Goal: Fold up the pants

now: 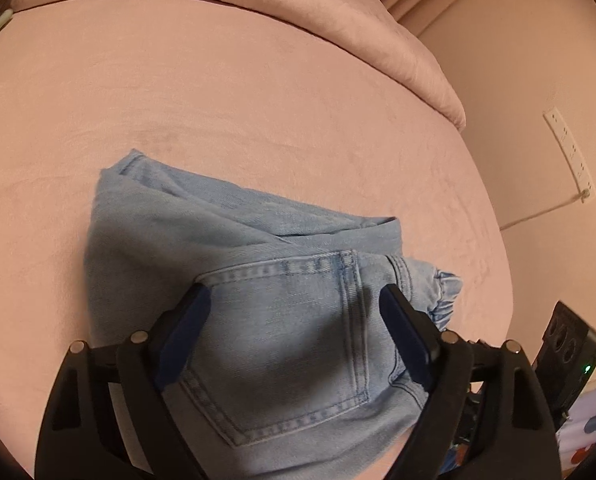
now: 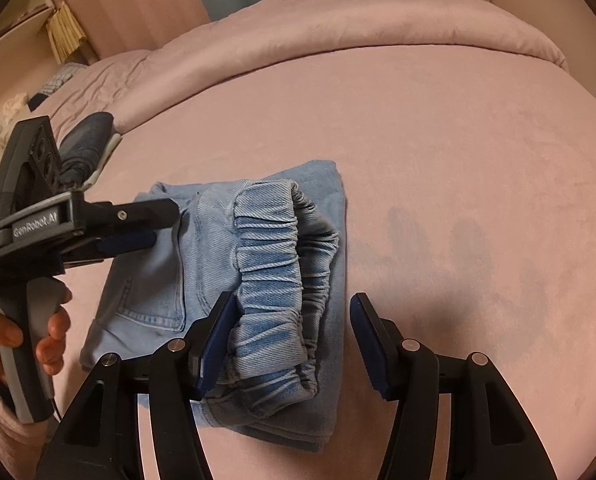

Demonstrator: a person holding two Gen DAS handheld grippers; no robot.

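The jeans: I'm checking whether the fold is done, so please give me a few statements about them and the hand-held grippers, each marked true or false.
1. The jeans lie folded into a compact bundle on the pink bed cover. True.
2. The left hand-held gripper is clamped shut on the denim. False: its jaws stand wide apart over the back pocket.
3. The elastic waistband shows on top of the bundle. True.
4. The right hand-held gripper holds a trouser leg in the air. False: it is open and the jeans rest on the bed.
5. The jeans are black. False: they are light blue.
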